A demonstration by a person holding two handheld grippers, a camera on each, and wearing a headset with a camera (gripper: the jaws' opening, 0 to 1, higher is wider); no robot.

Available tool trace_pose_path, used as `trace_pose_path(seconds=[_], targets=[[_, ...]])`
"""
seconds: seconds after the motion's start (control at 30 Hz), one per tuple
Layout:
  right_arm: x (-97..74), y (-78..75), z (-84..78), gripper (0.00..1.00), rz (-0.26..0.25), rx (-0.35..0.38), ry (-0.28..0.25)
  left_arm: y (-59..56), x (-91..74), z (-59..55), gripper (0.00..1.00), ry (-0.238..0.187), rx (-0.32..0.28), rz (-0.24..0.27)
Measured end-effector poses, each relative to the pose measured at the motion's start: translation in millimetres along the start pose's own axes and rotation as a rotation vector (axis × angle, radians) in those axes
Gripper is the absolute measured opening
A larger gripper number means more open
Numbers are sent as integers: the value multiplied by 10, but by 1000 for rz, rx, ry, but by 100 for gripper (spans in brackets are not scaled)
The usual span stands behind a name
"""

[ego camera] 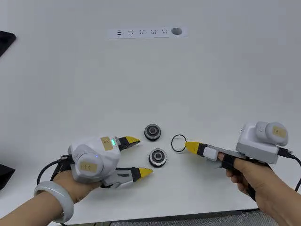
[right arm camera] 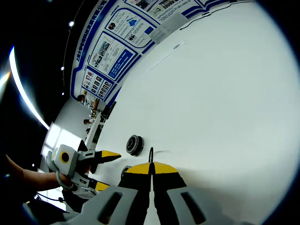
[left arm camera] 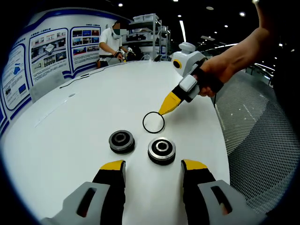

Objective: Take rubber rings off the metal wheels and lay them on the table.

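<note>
Left gripper (ego camera: 142, 156) wide by metal wheels (ego camera: 157, 157) | right gripper view: right gripper (right arm camera: 151, 168) closed on rubber ring (right arm camera: 151, 153)

A: Anything cut off?
B: Dark object (ego camera: 5, 40), head view's left edge.
A: Hidden?
B: One wheel (right arm camera: 125, 171) sits half behind the right gripper (right arm camera: 151, 166). The ring (right arm camera: 151, 153) shows edge-on. Poster (right arm camera: 121, 60) text unreadable.

A wide white table (ego camera: 211, 75) is stretching away, with a recessed power strip (ego camera: 147, 32) lying flush near its far edge. Blue-and-white display panels (left arm camera: 47, 51) are lining the wall beyond. Ceiling lights (left arm camera: 181, 30) are glowing over shelving (left arm camera: 145, 26), where a person (left arm camera: 112, 42) is standing. Grey mesh (left arm camera: 253, 140) is running along the near edge.
</note>
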State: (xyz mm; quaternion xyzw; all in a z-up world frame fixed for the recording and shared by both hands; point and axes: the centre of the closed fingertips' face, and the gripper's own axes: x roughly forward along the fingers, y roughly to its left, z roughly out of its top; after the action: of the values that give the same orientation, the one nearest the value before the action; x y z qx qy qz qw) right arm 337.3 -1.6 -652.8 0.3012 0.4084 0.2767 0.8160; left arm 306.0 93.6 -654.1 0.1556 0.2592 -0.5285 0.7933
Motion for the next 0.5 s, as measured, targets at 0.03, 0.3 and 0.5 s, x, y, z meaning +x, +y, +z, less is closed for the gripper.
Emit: trace_pose_path(seconds=[0.03, 0.3, 0.5], targets=[[3, -21, -1, 2, -7, -10, 0, -1, 1, 2, 49, 1, -2, 0], [27, -99, -6, 10, -40, -92, 18, 3, 1, -1, 47, 3, -6, 0], [34, -108, -17, 19, -53, -161, 38, 12, 8, 9, 47, 0, -5, 1]])
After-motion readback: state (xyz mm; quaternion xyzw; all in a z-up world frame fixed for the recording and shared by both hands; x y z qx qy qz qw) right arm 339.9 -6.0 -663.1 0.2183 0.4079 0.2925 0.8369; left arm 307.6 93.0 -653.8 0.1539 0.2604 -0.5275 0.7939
